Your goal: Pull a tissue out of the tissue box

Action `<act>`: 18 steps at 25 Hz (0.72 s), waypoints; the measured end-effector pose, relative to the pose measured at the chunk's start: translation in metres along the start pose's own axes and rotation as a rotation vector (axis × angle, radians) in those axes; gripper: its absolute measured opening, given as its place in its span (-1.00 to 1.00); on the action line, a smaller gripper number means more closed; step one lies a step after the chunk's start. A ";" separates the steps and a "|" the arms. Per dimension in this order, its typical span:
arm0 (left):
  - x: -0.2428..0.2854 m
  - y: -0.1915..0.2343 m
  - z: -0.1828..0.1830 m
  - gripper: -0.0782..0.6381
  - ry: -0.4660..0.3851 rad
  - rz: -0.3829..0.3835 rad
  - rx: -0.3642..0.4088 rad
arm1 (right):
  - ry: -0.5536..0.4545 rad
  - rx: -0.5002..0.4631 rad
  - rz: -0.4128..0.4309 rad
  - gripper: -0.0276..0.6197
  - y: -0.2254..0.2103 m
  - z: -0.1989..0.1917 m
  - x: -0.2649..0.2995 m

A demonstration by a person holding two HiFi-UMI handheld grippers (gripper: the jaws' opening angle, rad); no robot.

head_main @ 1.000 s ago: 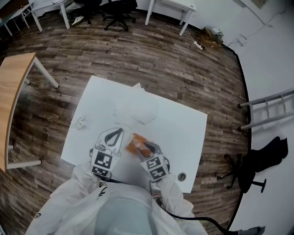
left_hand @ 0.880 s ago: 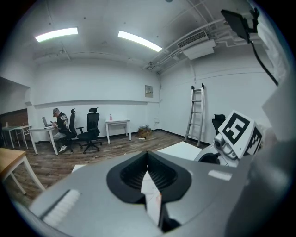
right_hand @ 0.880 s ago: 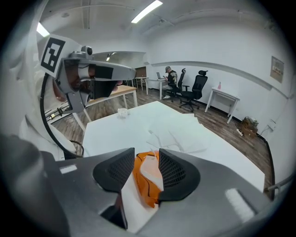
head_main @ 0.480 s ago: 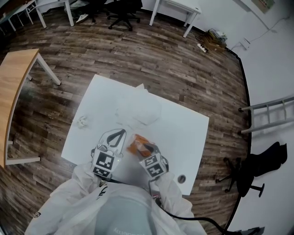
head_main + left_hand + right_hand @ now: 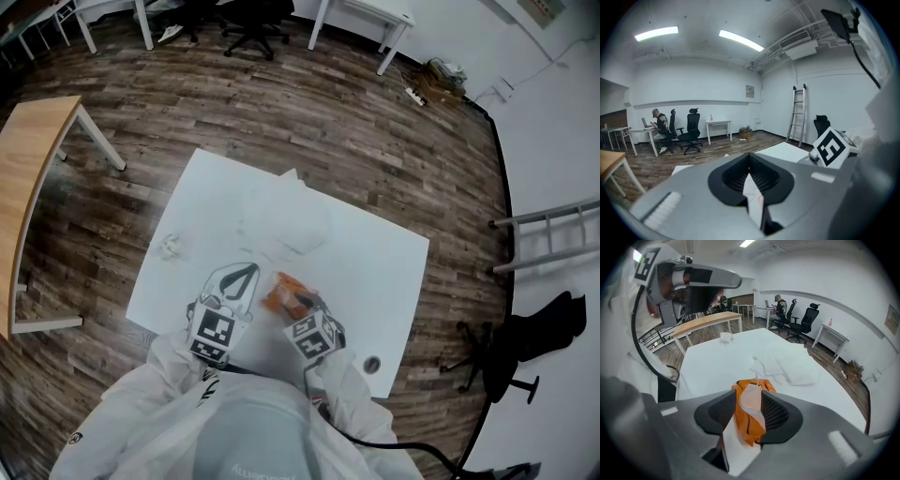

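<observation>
On the white worktop [image 5: 375,253] the orange tissue pack [image 5: 281,292] is seen lying near the front edge, just ahead of the person's white sleeves. The right gripper [image 5: 292,302] is tilted steeply down over it. In the right gripper view, the jaws of the right gripper [image 5: 749,401] are spread wide, having just been opening, and the orange tissue pack [image 5: 749,425] is framed between them. A white tissue [image 5: 751,397] is seen standing up out of the top of the pack. No firm squeeze by the pads on the pack can be made out.

The left gripper [image 5: 246,274] is held just beside the pack, on its left, pointing across the worktop. In the left gripper view, the jaws of the left gripper [image 5: 750,176] are drawn together, and only a thin white sliver is shown between them. Whether that sliver is a sheet or the worktop cannot be told.

Farther out, towards the middle of the worktop, several loose flat tissues [image 5: 281,225] are spread. A small crumpled tissue [image 5: 169,247] is seen lying well apart from them near the left edge. A wooden table [image 5: 28,187] is seen on the plank floor to the left.
</observation>
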State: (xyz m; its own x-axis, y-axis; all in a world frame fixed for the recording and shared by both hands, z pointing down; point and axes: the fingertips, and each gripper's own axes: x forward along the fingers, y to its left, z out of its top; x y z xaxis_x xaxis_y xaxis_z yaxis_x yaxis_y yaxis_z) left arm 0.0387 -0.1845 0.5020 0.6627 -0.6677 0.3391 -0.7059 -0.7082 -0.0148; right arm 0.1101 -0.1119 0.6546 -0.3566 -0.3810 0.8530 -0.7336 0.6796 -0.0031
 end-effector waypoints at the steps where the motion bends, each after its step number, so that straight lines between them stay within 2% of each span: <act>1: 0.000 0.000 0.000 -0.78 0.000 0.001 0.000 | 0.006 -0.014 -0.004 -0.39 0.000 -0.001 0.000; 11: -0.001 0.002 -0.002 -0.78 0.002 0.010 -0.011 | 0.022 -0.089 -0.005 -0.41 0.003 0.007 0.004; 18: -0.003 0.006 -0.005 -0.78 0.006 0.019 -0.025 | 0.026 -0.067 -0.003 -0.49 0.002 0.003 0.004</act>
State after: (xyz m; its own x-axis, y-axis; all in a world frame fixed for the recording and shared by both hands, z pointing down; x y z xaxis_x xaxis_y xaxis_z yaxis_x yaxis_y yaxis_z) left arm 0.0312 -0.1850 0.5055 0.6476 -0.6796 0.3446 -0.7245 -0.6893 0.0023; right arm 0.1055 -0.1141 0.6566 -0.3385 -0.3678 0.8661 -0.6942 0.7190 0.0340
